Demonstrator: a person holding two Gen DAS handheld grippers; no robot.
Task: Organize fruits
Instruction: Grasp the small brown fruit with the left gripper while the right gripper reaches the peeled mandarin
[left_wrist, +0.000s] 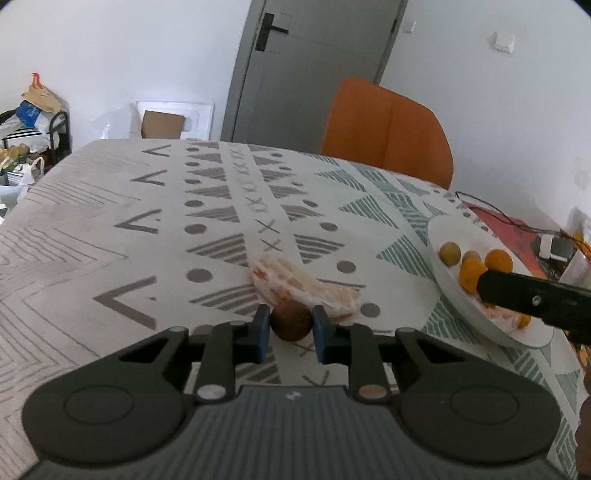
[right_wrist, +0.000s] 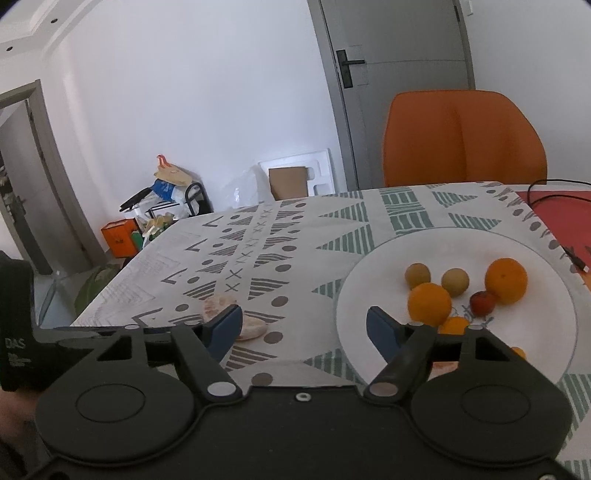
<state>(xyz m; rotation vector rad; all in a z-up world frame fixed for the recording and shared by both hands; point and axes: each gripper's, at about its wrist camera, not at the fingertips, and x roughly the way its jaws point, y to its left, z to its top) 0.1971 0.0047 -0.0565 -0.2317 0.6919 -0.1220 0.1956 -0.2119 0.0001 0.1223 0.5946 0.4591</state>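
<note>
L gripper (left_wrist: 290, 328) jaws narrow, a round brown fruit (left_wrist: 290, 320) between pads, no clear long axis; peeled citrus piece (left_wrist: 306, 286) just beyond tips, long axis running left-far to right-near. R gripper (right_wrist: 304, 328) jaws wide, holding nothing; white plate (right_wrist: 373, 280) ahead-right w/ oranges (right_wrist: 505, 275), two greenish fruits (right_wrist: 417, 274), a small red one (right_wrist: 482, 302)

One white plate (right_wrist: 369, 280) holds two large oranges (right_wrist: 430, 303), two greenish-brown round fruits (right_wrist: 417, 274) and one small red fruit (right_wrist: 482, 302). One brown fruit (left_wrist: 290, 319) and one peeled citrus piece (left_wrist: 295, 284) lie on the patterned tablecloth (left_wrist: 110, 229). One orange chair (right_wrist: 463, 138).
</note>
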